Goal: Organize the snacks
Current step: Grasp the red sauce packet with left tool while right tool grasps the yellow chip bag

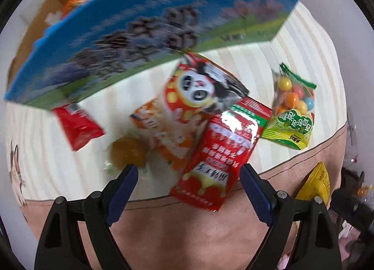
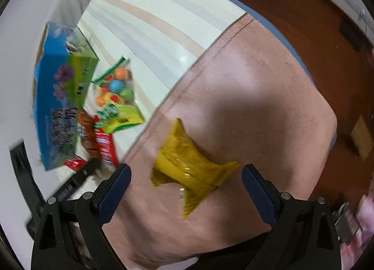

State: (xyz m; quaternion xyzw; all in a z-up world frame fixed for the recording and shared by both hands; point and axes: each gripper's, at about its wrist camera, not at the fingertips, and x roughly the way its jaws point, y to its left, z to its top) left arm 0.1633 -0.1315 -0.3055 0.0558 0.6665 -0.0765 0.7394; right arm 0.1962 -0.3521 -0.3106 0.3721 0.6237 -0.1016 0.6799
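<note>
In the left wrist view my left gripper [image 1: 189, 174] points down, open, over a pile of snacks: a red packet [image 1: 219, 153] lies between the fingertips, beside a panda bag [image 1: 201, 87], an orange-white bag [image 1: 163, 129] and a jelly cup [image 1: 127, 152]. A green candy-ball bag [image 1: 292, 108] lies to the right, a small red packet [image 1: 77, 125] to the left, and a blue box [image 1: 140, 31] behind. In the right wrist view my right gripper [image 2: 185, 176] is open above a yellow packet [image 2: 187, 164] on the pink cloth [image 2: 257, 83]. Nothing is gripped.
The snacks lie on a striped cloth [image 1: 233, 59] with a pink border [image 1: 187, 235]. The yellow packet [image 1: 315, 183] shows at the right edge in the left wrist view. The blue box [image 2: 58, 106], the candy-ball bag [image 2: 116, 97] and a dark floor [image 2: 303, 12] appear in the right wrist view.
</note>
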